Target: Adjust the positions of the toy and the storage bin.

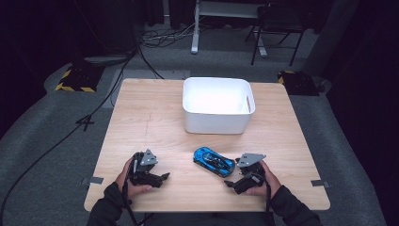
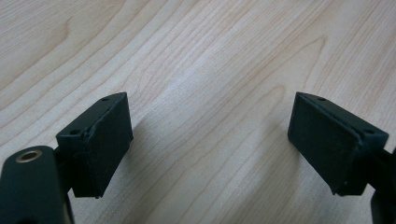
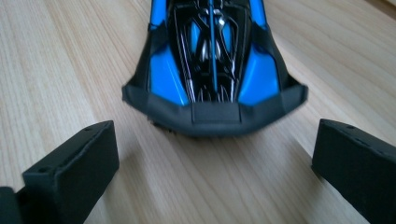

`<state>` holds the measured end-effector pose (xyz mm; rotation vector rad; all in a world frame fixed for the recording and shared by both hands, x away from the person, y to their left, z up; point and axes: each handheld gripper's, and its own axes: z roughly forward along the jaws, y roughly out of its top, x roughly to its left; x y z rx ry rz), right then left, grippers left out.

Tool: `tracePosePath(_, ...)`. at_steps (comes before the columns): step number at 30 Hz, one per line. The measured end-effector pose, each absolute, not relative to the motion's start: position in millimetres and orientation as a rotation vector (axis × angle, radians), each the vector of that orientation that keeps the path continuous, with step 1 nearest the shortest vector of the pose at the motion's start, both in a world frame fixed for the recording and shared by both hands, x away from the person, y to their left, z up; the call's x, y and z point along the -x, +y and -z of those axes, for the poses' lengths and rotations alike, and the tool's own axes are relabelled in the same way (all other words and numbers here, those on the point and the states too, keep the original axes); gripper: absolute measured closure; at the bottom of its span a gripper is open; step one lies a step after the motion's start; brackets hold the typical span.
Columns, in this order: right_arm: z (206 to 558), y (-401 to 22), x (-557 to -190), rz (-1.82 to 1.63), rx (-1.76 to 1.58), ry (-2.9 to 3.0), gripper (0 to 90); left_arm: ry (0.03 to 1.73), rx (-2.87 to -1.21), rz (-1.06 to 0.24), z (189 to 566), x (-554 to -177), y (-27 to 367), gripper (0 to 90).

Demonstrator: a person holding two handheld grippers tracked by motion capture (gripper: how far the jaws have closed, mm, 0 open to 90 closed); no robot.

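We held the right gripper point(image 3: 212, 154) wide open just behind the blue toy car point(image 3: 212, 60) at the table's near right; closing squarely across its narrow body seemed wisest. The left gripper point(image 2: 210, 140) gaped, grasping nothing.

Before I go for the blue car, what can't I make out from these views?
- Inside of the white bin, high view: overexposed, so any contents cannot be told.
- Front of the blue toy car, right gripper view: cut off by the top edge.
- Car's underside and wheels, both views: hidden by its body.
- Right gripper jaw tips: cut off by the bottom edge, slightly blurred.
- Left gripper, high view: too small to judge the jaws.
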<state>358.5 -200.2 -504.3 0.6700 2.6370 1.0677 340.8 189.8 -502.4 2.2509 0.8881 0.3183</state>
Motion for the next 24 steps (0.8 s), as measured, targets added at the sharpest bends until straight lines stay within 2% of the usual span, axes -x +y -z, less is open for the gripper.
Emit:
tracePosePath(22, 504.6, -172.2, -373.2, -1.056, -0.674, 2.641, 0.6, 0.887, -2.254, -0.318, 502.3, -341.2, 189.4, 14.1)
tracePosePath(24, 504.2, -172.8, -371.9, -1.085, -0.709, 2.626, 7.6, 0.887, -2.254, -0.318, 502.2, -341.2, 189.3, 14.1)
